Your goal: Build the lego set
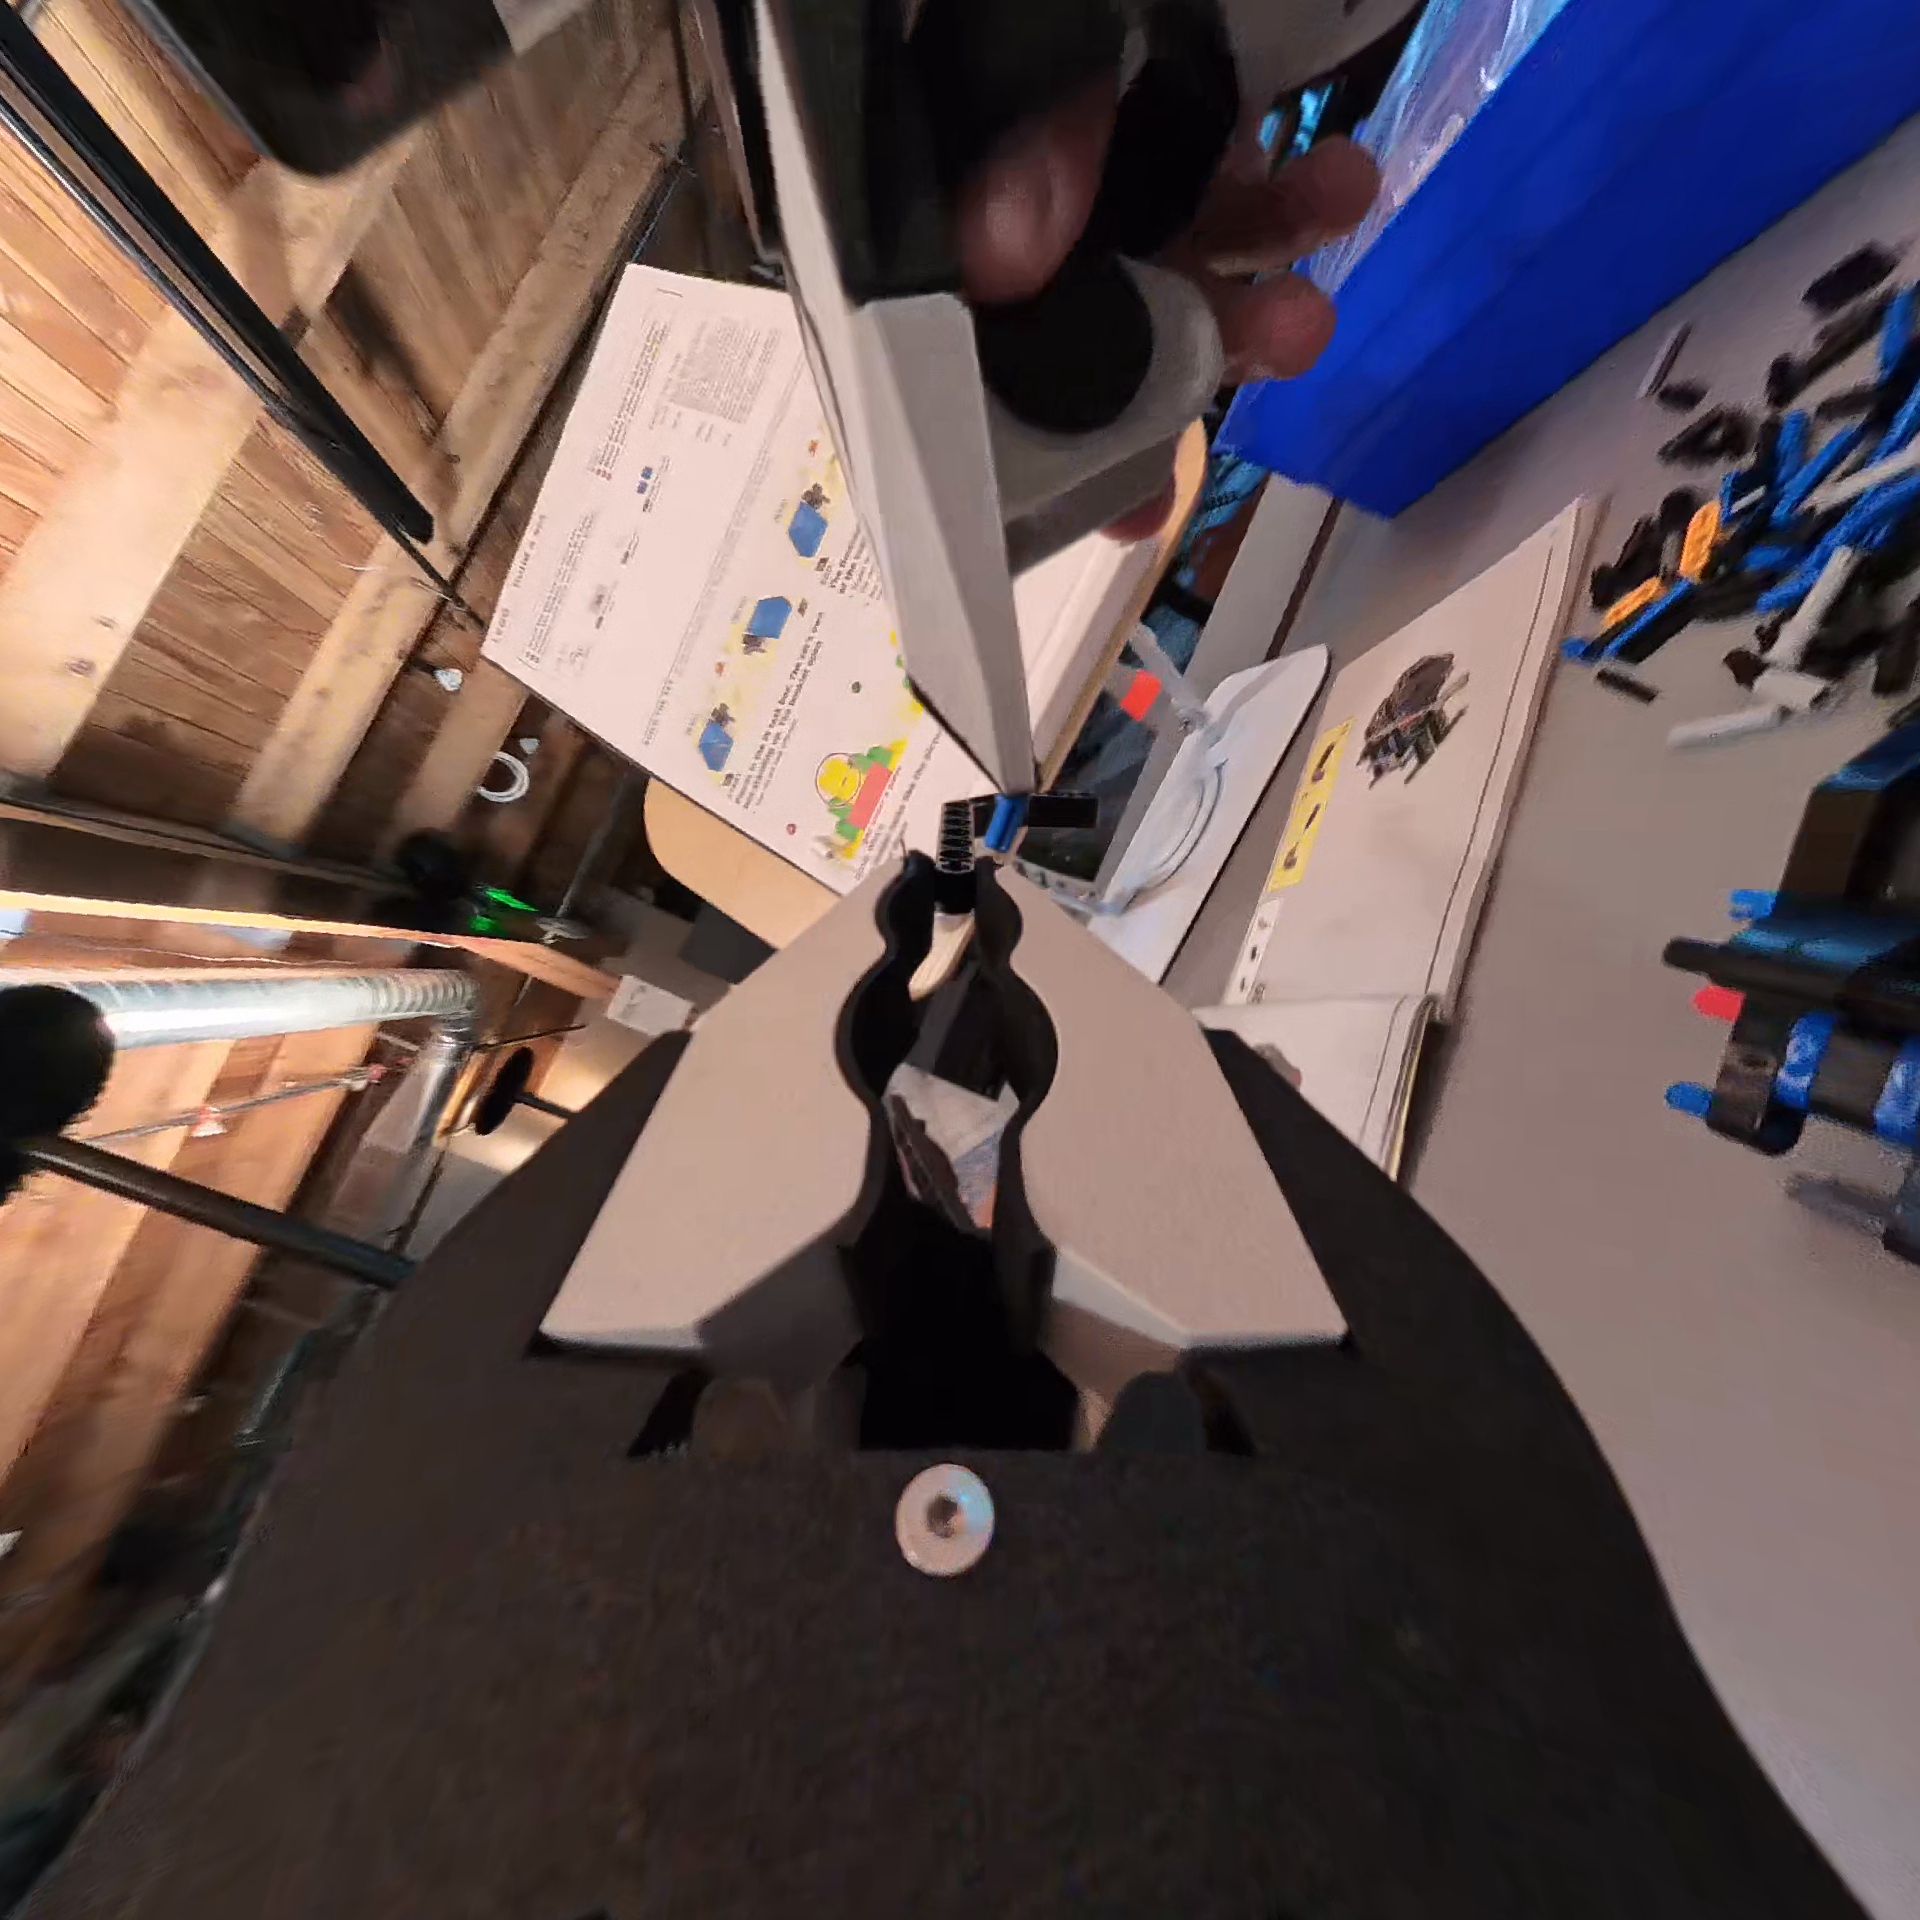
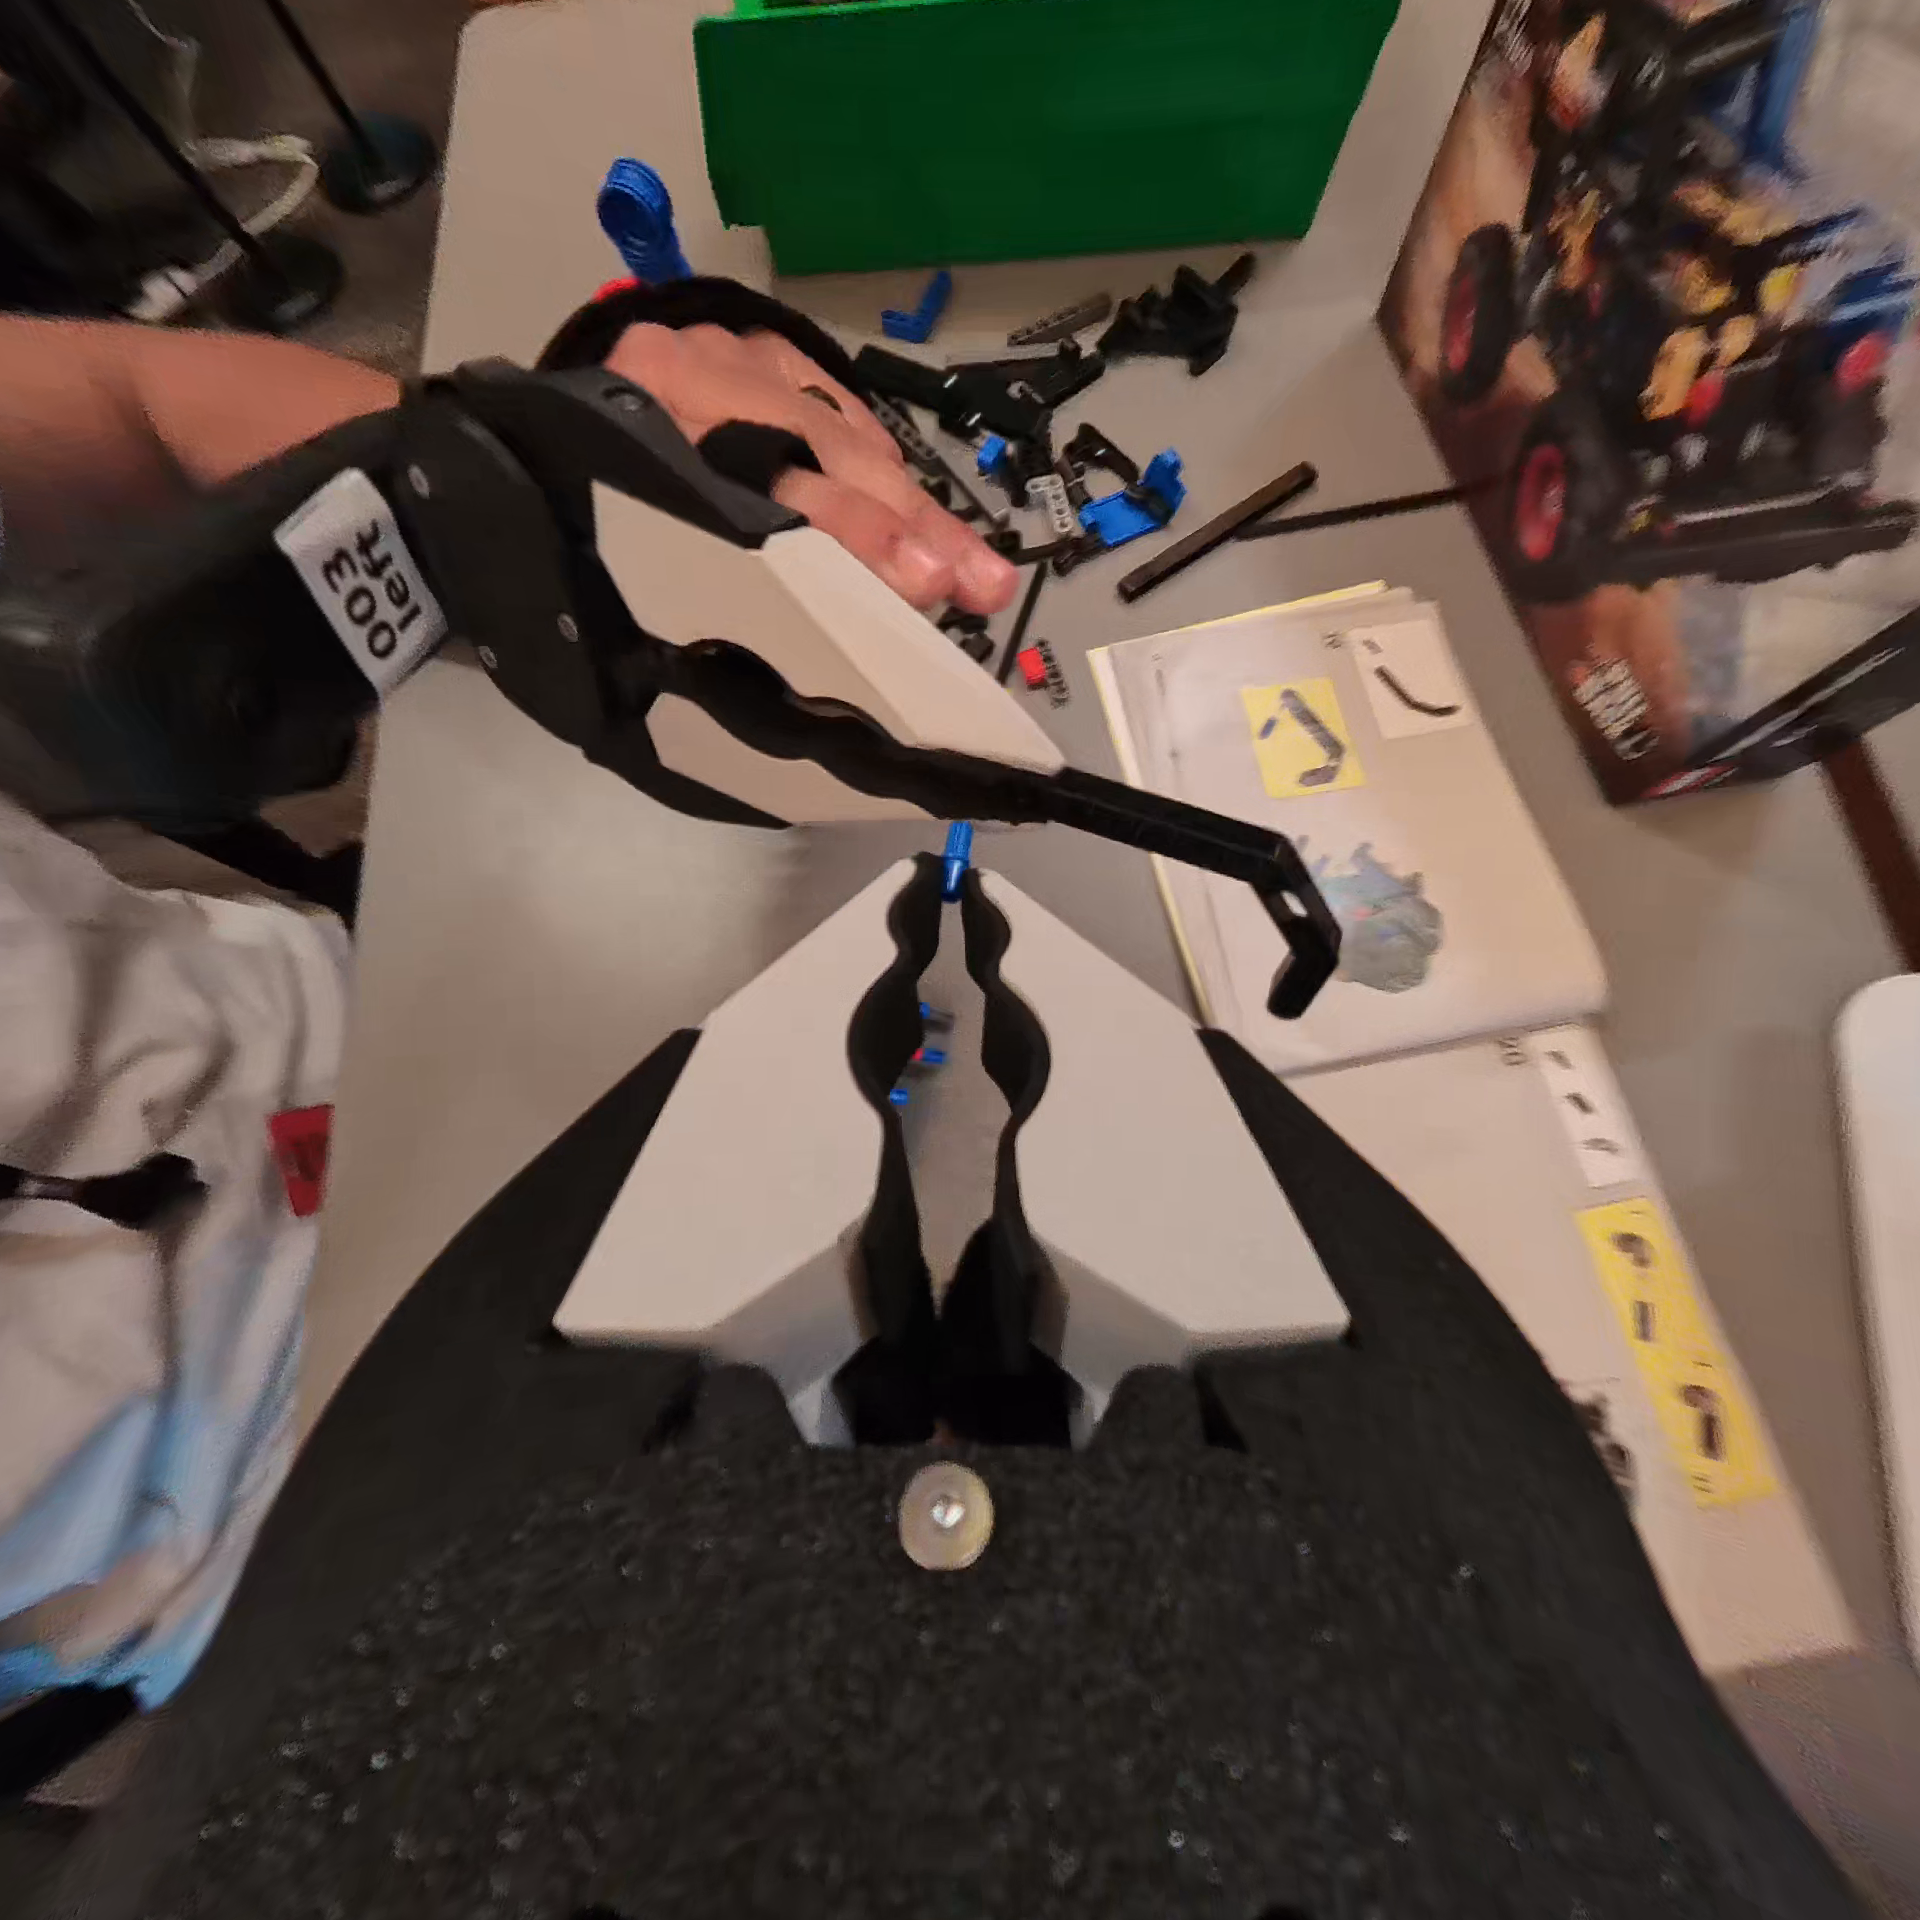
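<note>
Grey and cluttered, the counter (image 2: 540,935) carried our open paper instruction booklet (image 2: 1403,831), a green plastic bin (image 2: 1039,135), the printed cardboard set box (image 2: 1662,364) and a loose scatter of black and blue lego pieces (image 2: 1070,436). We held both tools above it. Our left gripper (image 2: 1049,790) was clamped tight on a long black angled lego beam (image 2: 1247,862), which jutted out over the booklet with its bent end pointing down. Our right gripper (image 2: 951,883) was nearly closed, pinching a small blue lego pin (image 2: 954,857) at its tips, the pin's free end just below the beam. From the left wrist view, the beam (image 1: 956,842) sat gripped at the fingertips, the pin (image 1: 1000,821) beside it, near a blue plastic bin (image 1: 1610,260).
</note>
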